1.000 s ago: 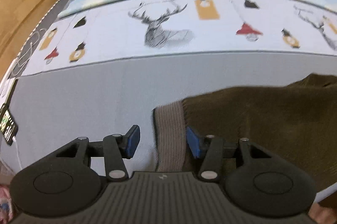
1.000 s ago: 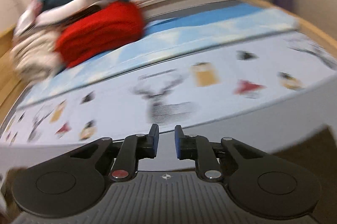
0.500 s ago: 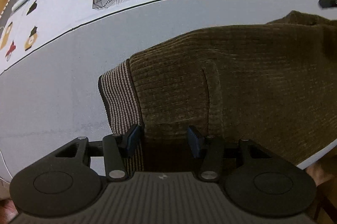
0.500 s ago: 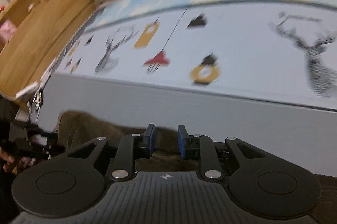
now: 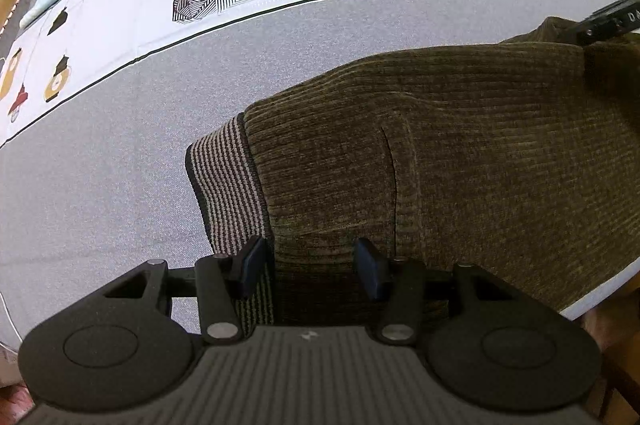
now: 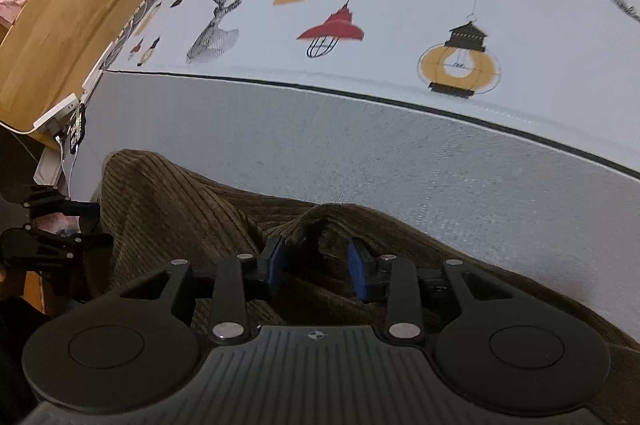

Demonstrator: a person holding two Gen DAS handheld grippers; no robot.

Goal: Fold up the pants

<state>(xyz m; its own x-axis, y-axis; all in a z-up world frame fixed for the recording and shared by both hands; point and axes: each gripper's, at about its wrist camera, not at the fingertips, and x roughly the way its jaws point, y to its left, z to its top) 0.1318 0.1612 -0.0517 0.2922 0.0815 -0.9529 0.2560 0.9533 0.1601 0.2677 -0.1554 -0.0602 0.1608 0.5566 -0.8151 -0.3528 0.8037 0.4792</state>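
The left gripper [image 5: 308,267] hangs over the olive corduroy pants [image 5: 460,161], jaws apart, straddling the fabric beside the striped waistband [image 5: 228,185]; the pants lie on a grey bedcover [image 5: 120,153] (deer and lamp prints beyond).

The left gripper [image 5: 310,267] points steeply down, its blue-padded jaws standing apart over the pants' [image 5: 460,153] striped waistband. The right gripper [image 6: 318,265] tilts down over a raised fold of the pants, jaws opening around it.
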